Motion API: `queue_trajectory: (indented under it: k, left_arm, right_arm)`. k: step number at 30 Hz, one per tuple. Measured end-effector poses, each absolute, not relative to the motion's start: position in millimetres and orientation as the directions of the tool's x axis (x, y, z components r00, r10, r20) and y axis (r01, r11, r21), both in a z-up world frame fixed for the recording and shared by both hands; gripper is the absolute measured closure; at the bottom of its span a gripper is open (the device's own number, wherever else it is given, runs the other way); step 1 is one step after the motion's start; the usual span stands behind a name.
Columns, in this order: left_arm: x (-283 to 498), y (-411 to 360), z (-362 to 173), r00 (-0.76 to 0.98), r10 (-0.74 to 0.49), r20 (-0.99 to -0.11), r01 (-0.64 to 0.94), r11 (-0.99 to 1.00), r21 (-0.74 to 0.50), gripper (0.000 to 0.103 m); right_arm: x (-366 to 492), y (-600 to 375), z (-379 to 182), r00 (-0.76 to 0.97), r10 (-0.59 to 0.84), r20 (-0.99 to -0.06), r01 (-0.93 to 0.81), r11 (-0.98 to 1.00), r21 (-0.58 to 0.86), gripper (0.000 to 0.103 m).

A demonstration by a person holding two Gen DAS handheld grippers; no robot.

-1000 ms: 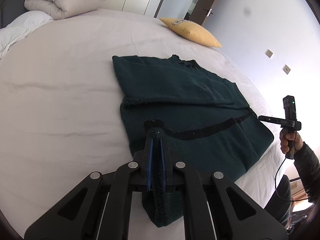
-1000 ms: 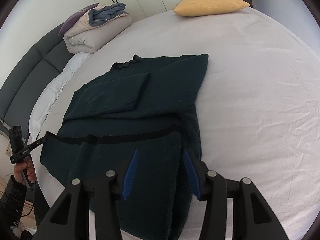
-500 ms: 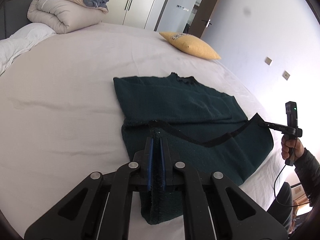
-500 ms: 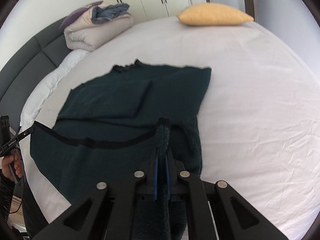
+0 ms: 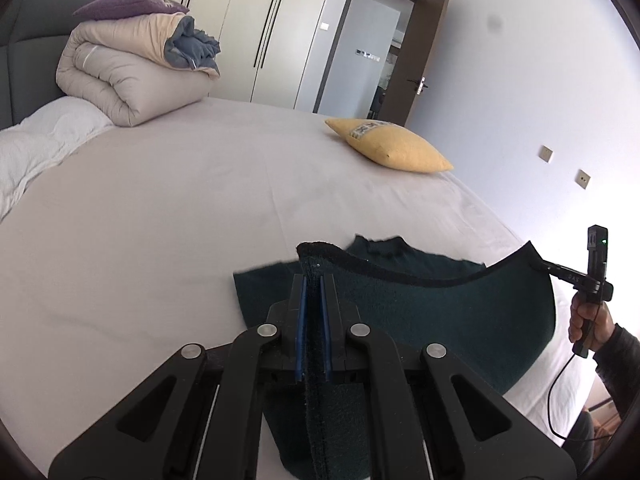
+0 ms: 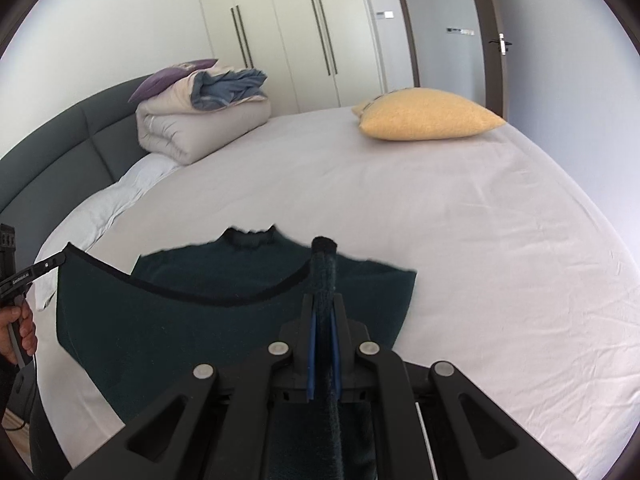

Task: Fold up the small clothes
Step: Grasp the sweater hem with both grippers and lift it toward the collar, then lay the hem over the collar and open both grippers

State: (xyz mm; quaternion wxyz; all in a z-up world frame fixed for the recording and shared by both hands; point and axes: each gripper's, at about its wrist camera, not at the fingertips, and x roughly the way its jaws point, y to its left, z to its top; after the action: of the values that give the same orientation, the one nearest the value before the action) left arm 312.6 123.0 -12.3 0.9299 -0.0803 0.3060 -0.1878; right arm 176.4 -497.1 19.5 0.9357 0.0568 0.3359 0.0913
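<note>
A dark green sweater (image 5: 460, 312) lies on the white bed with its collar (image 6: 250, 238) at the far end. Its bottom hem is lifted off the sheet and hangs stretched between both grippers. My left gripper (image 5: 313, 279) is shut on one hem corner, and the black edging sticks up above its blue pads. My right gripper (image 6: 323, 300) is shut on the other hem corner. In the left wrist view the right gripper (image 5: 540, 266) shows at the far right, held by a hand (image 5: 586, 318). The left gripper (image 6: 58, 259) appears at the left edge of the right wrist view.
A yellow pillow (image 5: 394, 148) lies beyond the sweater near the bed's far side. A rolled beige duvet (image 5: 128, 80) with a purple cushion sits by the grey headboard (image 6: 52, 160). Wardrobes (image 6: 304, 28) and an open door (image 5: 416, 60) stand behind. White sheet (image 6: 500, 260) spreads around the sweater.
The right gripper's jaws have closed on the hem corner. Both grippers have risen and lifted the hem off the bed, and it now covers more of the sweater's lower half.
</note>
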Motion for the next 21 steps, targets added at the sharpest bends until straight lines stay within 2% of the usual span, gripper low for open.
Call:
queue_trajectory:
  k: [7, 12, 16, 19, 21]
  left_arm:
    - [400.2, 117.0, -26.4, 0.719, -0.376, -0.584, 0.249, 0.925, -0.288, 0.098]
    - [453.7, 102.0, -74.7, 0.674, -0.319, -0.667, 0.211, 0.948, -0.240, 0.098]
    - [495.0, 92.5, -129.7, 0.582, -0.254, -0.772, 0.149, 0.967, -0.206, 0.097]
    - [501.5, 94.2, -144.2, 0.578, -0.272, -0.770, 0.123, 0.961, -0.247, 0.096]
    - [497.5, 97.4, -147.4, 0.579, -0.279, -0.766, 0.110, 0.958, -0.265, 0.096]
  right_arm:
    - [239.6, -508.9, 9.1, 0.764, 0.170, -0.623, -0.063, 0.980, 0.190, 0.096]
    - [281.5, -514.6, -28.8, 0.711, 0.126, -0.692, -0.004, 0.984, 0.176, 0.096]
    - [302.6, -526.2, -69.4, 0.627, 0.114, -0.770, 0.068, 0.977, 0.200, 0.095]
    - [300.9, -533.6, -76.2, 0.636, 0.129, -0.760, 0.089, 0.967, 0.239, 0.095]
    - [300.0, -537.2, -75.9, 0.635, 0.141, -0.760, 0.089, 0.964, 0.253, 0.090]
